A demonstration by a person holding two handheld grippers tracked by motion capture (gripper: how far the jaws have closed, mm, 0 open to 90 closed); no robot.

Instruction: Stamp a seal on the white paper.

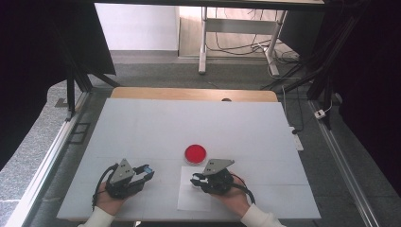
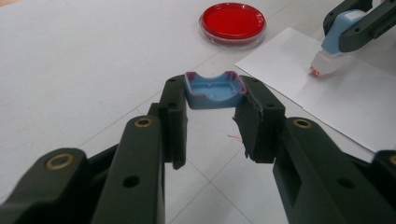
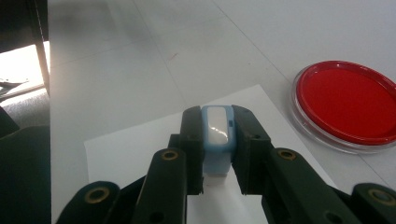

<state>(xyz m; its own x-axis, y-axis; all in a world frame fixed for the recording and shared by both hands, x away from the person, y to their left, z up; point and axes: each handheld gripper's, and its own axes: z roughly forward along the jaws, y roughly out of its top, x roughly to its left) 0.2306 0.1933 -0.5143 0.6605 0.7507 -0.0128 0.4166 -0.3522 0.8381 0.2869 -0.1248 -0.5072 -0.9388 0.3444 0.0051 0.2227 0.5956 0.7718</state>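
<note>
Stamping step in hand: blue stamp (image 3: 217, 135) gripped by right gripper (image 1: 197, 179), pressed onto paper sheet (image 1: 194, 201) near tabletop's near edge; cap (image 2: 214, 89) clamped in left gripper (image 1: 145, 171). Next judged: straight lift, recapping; red ink dish (image 1: 195, 153) just beyond.

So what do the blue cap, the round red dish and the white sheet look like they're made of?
Small blue cap: likely moulded plastic, matte, with thin, even walls. Round red dish: apparently clear glossy plastic or glass, with a see-through rim around red filling. White rectangular sheet: probably paper, flat, thin-edged, matte.
</note>
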